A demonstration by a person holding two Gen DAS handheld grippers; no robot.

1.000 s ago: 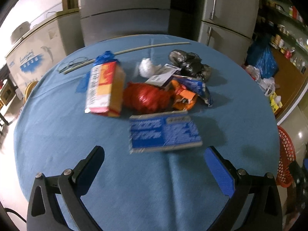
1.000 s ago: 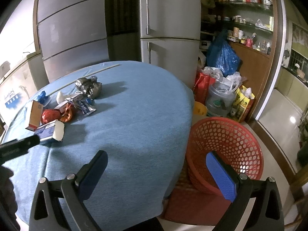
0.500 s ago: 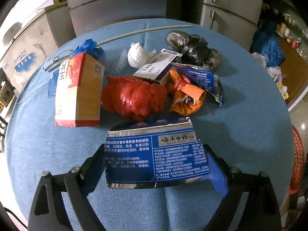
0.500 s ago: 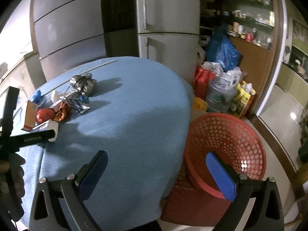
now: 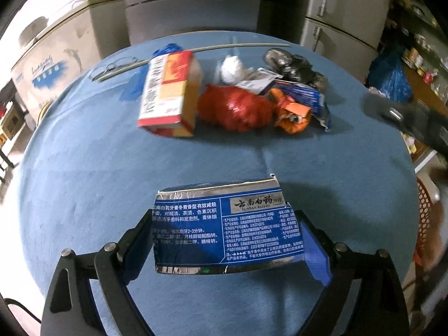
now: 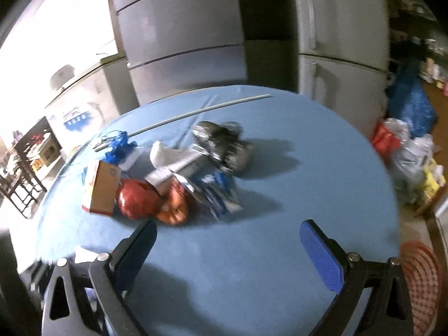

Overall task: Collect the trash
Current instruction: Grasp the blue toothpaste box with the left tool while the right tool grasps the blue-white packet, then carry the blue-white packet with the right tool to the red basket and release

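Observation:
My left gripper [image 5: 224,240] is shut on a blue toothpaste box [image 5: 226,226] and holds it above the blue table [image 5: 84,173]. Behind it lies a trash pile: a red-and-yellow carton [image 5: 168,95], a red bag [image 5: 235,106], an orange wrapper [image 5: 294,114], a blue wrapper [image 5: 310,98], white tissue [image 5: 232,68] and a black bag [image 5: 294,64]. My right gripper [image 6: 226,240] is open and empty over the table, facing the same pile: the carton [image 6: 102,187], the red bag [image 6: 137,198] and the black bag [image 6: 224,142].
A red mesh basket [image 6: 420,277] stands on the floor off the table's right edge, also in the left wrist view [image 5: 428,218]. A thin rod [image 5: 196,51] lies across the far table. Refrigerators [image 6: 338,36] and floor bags [image 6: 408,106] stand behind.
My left gripper closed on the blue box and pulled it back from the pile. My right gripper swung left from the basket toward the trash pile.

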